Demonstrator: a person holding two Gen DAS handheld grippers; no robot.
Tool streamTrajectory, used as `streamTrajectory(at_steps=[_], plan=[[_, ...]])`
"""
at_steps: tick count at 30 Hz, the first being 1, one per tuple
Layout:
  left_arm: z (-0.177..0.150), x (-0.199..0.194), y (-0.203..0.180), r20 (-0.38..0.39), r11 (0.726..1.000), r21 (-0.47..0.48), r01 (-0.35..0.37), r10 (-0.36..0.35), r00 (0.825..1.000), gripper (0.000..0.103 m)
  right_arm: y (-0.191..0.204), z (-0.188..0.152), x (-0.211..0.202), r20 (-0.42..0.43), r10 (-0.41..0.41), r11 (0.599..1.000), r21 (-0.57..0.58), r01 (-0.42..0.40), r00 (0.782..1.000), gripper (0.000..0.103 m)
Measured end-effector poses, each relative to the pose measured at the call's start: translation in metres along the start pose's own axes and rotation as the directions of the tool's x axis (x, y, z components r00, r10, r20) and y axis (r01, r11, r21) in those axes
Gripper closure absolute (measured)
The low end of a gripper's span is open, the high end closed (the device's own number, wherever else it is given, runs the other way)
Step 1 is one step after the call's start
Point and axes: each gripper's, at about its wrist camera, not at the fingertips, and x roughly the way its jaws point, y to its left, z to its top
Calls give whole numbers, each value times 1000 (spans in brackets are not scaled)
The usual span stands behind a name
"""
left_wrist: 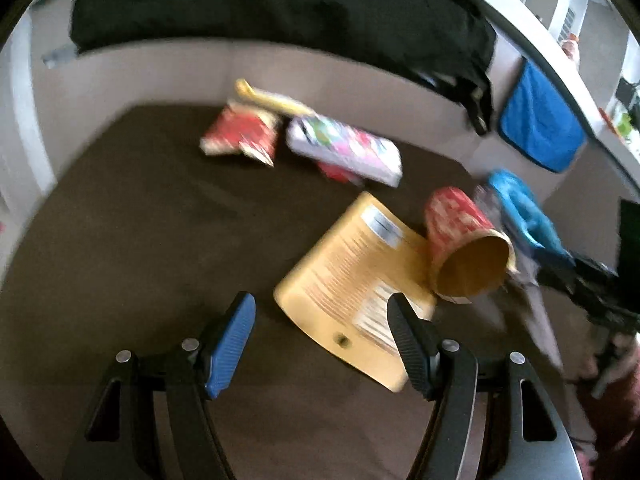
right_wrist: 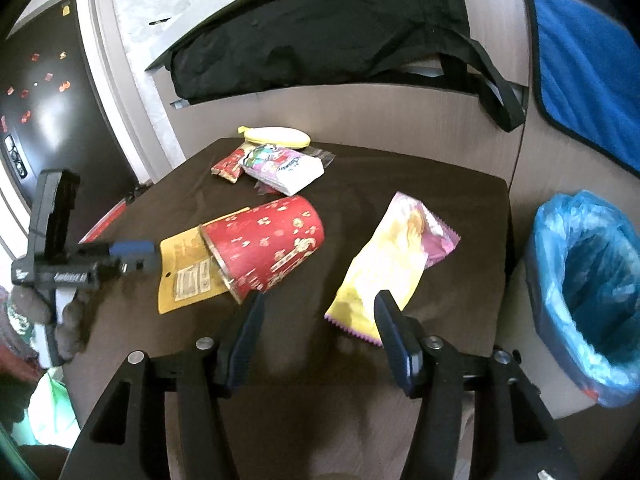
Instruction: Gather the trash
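A: Step? Collect trash, looks like early pickup stage. Litter all over the dark surface [right_wrist: 460,200], bin w/ blue liner [right_wrist: 588,292] off its right edge, nothing visibly in it.

B: Fingers?

A: Left gripper [left_wrist: 322,316] fingers stand wide, nothing btwn the pads; the yellow card pack [left_wrist: 352,280] lies flat just ahead, under the black finger. Right gripper [right_wrist: 318,312] fingers wide too, empty, hovering at the near edge; yellow-pink snack wrapper [right_wrist: 392,264] lies right by its right finger, not pinched.

B: Other stuff?

A: Red paper cup [right_wrist: 268,240] tipped on its side, mouth resting on the card pack, mid surface. Small red packet [right_wrist: 230,166], white-pink pouch [right_wrist: 284,170] and a pale yellow item [right_wrist: 276,136] bunched at the far edge.

B: Next?

A: My guess: right shifts a bit right to get the wrapper btwn the fingers, close, carry to bin. Card pack is flat, so left prob needs an edge to nip; cup may roll.
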Motion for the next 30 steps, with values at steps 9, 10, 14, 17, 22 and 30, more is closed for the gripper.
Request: streamTrajectory(at_steps=[9,10,14,17,22,30], plan=[[10,32,3,-81,998,-13,56,-57,995,48,-3,-22,-15,5,6,999,45,-6,1000,49],[8,32,0,-81,998,-22,63,-65,995,52,-5,-24,-16,7,6,998,55,-6,1000,49],[3,32,-13,-57,999,-34,-4,2,998,60,-14,-31,-17,6,7,995,95,-8,1000,49],[2,36,-20,-59,997,-76,-31,26,998,90,-17,-35,-14,1,21,993,120,-21,1000,49],[1,19,-33,7,993,-118,-21,22,1000,99,-8,-34,-21,21,20,994,109,-22,1000,49],[11,-68,-60,271,988,19,-153,142,952,101,1,-28,-41,69,22,996,80,-27,997,49]])
